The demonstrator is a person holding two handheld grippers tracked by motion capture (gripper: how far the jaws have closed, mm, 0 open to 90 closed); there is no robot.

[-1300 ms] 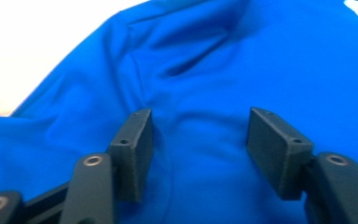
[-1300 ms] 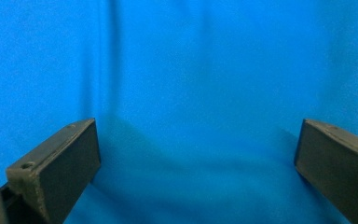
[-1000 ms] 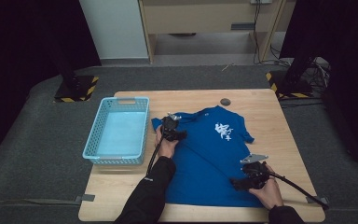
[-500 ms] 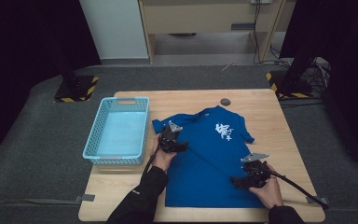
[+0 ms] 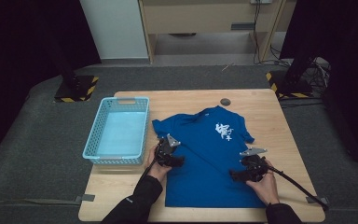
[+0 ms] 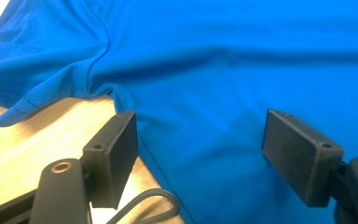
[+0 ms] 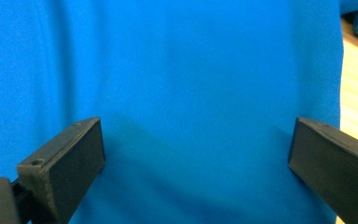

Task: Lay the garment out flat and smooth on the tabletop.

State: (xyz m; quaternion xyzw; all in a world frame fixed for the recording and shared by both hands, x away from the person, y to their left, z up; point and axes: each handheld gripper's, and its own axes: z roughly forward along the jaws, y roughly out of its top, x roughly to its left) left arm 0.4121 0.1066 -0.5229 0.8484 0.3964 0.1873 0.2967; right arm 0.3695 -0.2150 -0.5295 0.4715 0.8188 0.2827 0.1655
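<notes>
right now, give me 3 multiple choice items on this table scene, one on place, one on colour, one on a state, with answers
1. Where is the basket relative to the shirt?
A. at its left
B. at its right
C. on top of it

2. What colour is the shirt?
A. red
B. blue
C. white

3. How do the left gripper jaws stand?
A. shut on the shirt
B. shut on the basket
C. open over the shirt

Answers:
1. A: the high view shows the basket on the table at the shirt's left edge.
2. B: blue cloth with a white print.
3. C: the pads stand apart with flat cloth between them; they have just been opening.
</notes>
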